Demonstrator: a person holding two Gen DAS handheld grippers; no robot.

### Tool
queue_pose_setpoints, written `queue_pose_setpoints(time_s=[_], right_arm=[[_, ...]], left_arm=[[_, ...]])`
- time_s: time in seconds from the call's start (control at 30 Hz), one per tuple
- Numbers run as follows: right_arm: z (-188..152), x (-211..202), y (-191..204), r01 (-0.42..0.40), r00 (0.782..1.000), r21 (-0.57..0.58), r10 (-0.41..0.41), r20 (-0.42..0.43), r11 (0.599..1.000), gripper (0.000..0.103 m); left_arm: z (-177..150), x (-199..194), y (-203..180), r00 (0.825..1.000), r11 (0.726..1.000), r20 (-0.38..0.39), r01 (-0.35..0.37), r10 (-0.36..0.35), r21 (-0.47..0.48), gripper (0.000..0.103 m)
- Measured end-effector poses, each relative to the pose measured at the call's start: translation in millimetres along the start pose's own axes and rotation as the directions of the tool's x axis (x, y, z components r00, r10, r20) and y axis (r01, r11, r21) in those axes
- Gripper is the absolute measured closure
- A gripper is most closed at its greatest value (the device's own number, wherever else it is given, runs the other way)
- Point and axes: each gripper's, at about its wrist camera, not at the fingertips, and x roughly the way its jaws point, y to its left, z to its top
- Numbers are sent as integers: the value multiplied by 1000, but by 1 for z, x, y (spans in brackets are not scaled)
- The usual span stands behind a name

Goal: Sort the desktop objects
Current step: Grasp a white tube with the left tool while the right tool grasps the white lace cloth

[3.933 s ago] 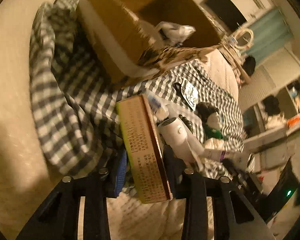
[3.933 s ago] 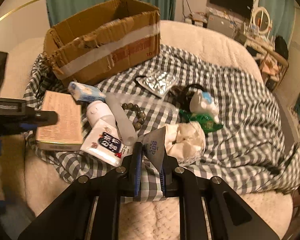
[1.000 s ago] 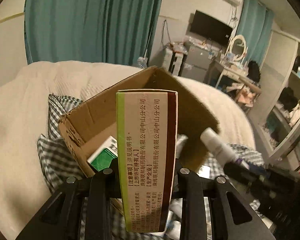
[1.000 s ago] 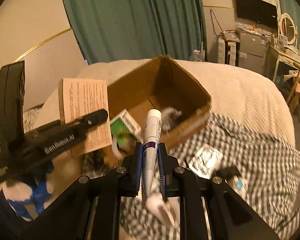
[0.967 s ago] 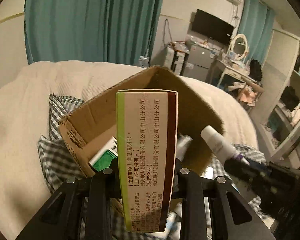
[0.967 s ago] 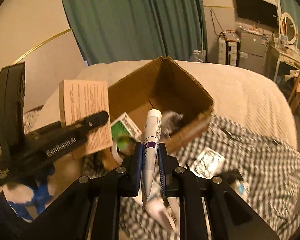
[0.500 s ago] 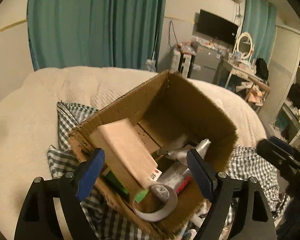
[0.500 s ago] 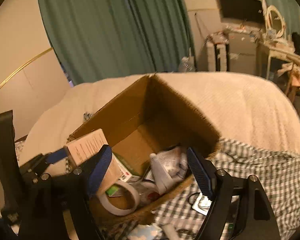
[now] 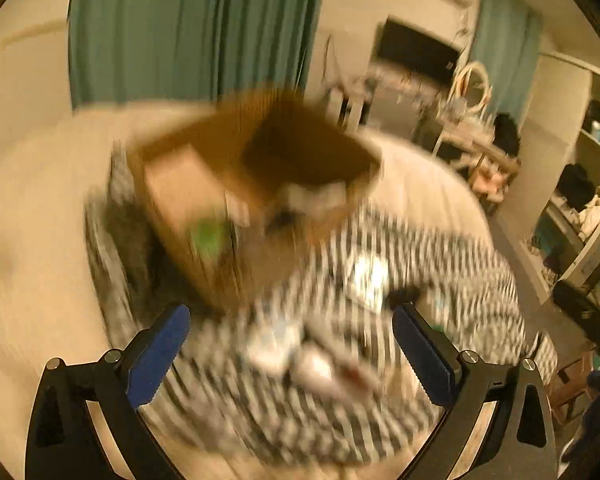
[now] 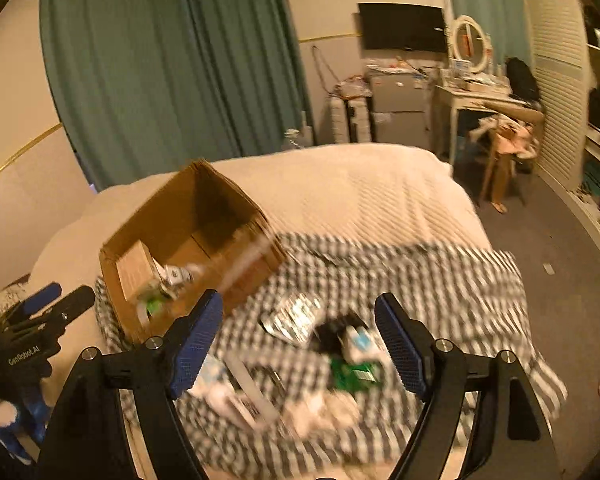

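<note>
An open cardboard box (image 10: 188,240) stands on a checked cloth (image 10: 440,288) on the bed; it also shows, blurred, in the left wrist view (image 9: 260,176). Inside it lie a tan carton (image 10: 134,268) and small items. Loose things lie on the cloth: a foil blister pack (image 10: 296,316), a green packet (image 10: 356,374), white packets (image 10: 228,396). My left gripper (image 9: 290,356) is open and empty above the cloth. My right gripper (image 10: 298,348) is open and empty above the loose things. The left gripper shows at the right wrist view's left edge (image 10: 40,320).
The cream bed cover (image 10: 360,184) spreads beyond the cloth. Teal curtains (image 10: 172,72) hang behind. A dresser with a round mirror (image 10: 470,44), a chair (image 10: 504,148) and shelves stand at the right. Bare floor (image 10: 560,272) lies right of the bed.
Both grippers let their items go into the box and opened. Since half a second ago both have pulled back from the box toward the loose things; the left view is motion-blurred.
</note>
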Motion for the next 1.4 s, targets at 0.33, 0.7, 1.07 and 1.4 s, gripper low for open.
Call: queue_pose_setpoints(time_s=[0.33, 0.7, 1.07, 1.4], right_arm=[[-139, 12, -46, 104, 993, 36, -102, -54, 994, 15], [-131, 73, -65, 26, 996, -18, -27, -85, 1000, 15], [-139, 168, -38, -141, 938, 10, 136, -320, 990, 53], [-147, 138, -61, -189, 936, 62, 198, -292, 980, 90]], left_arm=[[-46, 36, -34, 999, 997, 12, -43, 42, 71, 0], [-54, 63, -36, 998, 999, 66, 14, -17, 47, 6], [-59, 82, -43, 999, 996, 42, 27, -31, 82, 15], [-61, 95, -43, 999, 995, 5, -46, 46, 91, 43]])
